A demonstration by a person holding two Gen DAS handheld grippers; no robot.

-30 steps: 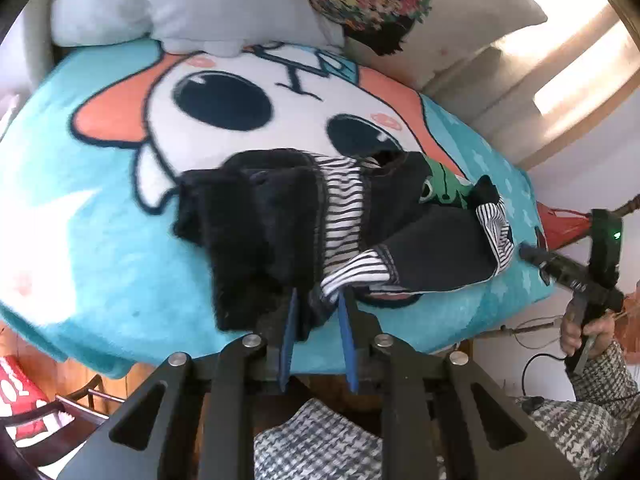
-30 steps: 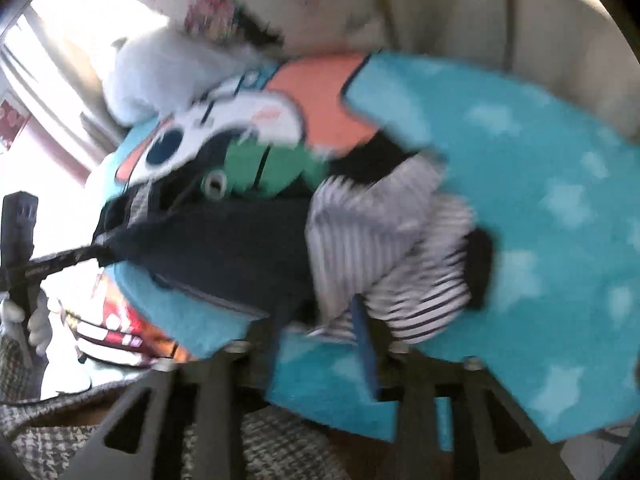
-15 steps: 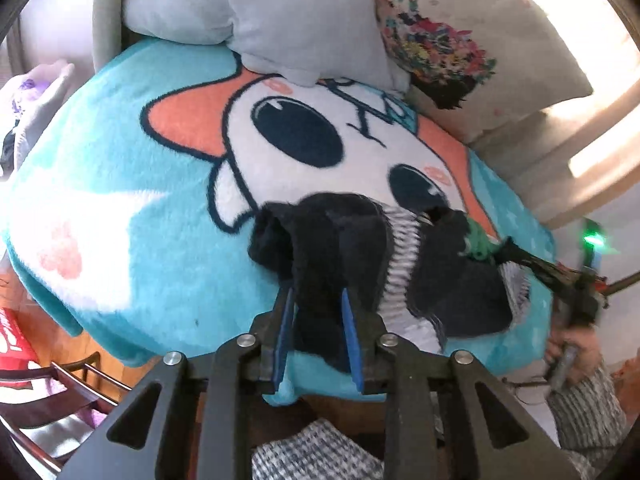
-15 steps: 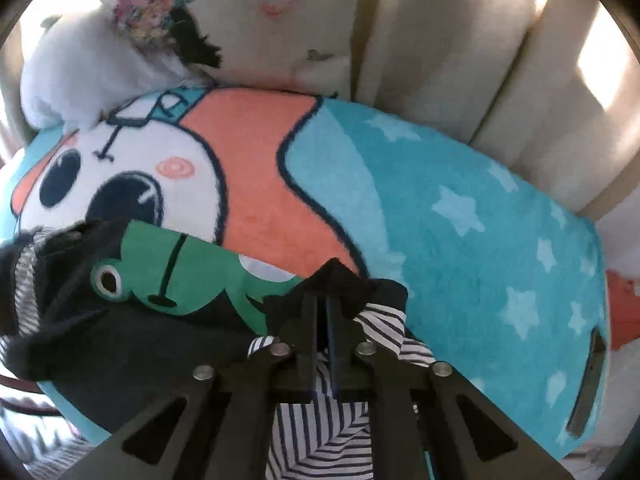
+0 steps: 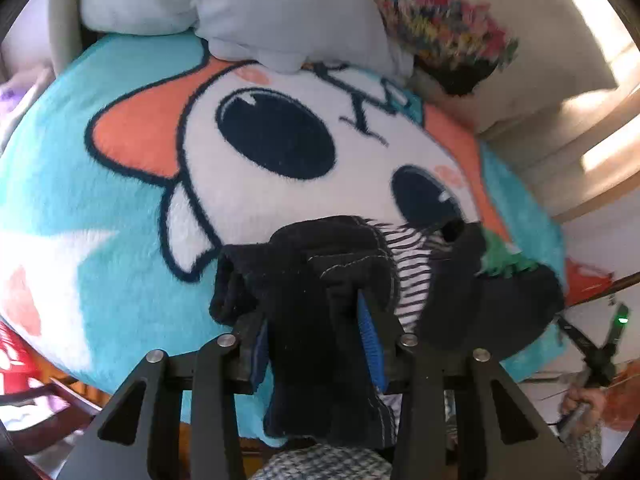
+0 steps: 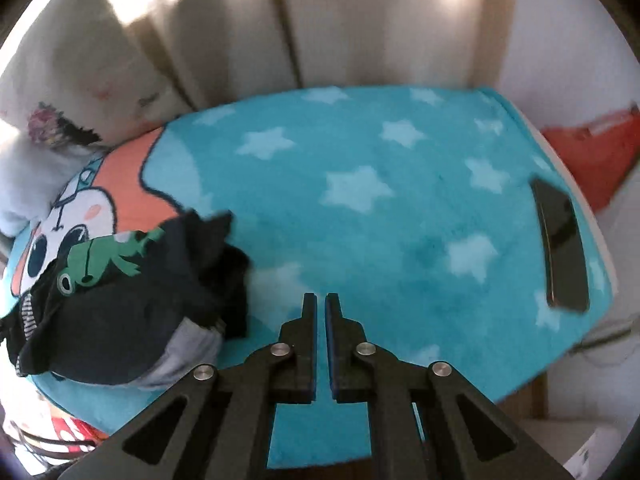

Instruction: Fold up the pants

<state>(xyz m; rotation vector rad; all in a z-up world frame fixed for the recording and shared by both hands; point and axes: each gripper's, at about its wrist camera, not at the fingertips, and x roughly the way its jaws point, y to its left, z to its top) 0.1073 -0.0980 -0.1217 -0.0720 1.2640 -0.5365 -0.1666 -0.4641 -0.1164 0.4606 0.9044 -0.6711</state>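
The pants (image 5: 332, 280) are dark navy with striped cuffs and a green frog print, bunched on the turquoise cartoon blanket (image 5: 100, 208). My left gripper (image 5: 316, 312) is shut on a thick fold of the dark pants fabric, which hangs between the blue pads (image 5: 368, 328). In the right wrist view the pants (image 6: 120, 292) lie heaped at the left. My right gripper (image 6: 321, 304) is shut and empty, over bare blanket (image 6: 380, 200) to the right of the heap.
A grey pillow (image 5: 240, 12) and a floral cushion (image 5: 452, 28) lie at the back of the blanket. A black phone (image 6: 562, 252) lies near the blanket's right edge. A red object (image 6: 592, 152) sits beyond that edge. The blanket's front edge drops off below the grippers.
My right gripper let go of the striped cuff and swung right, off the pants. My left gripper pushed further into the dark fabric, still holding it.
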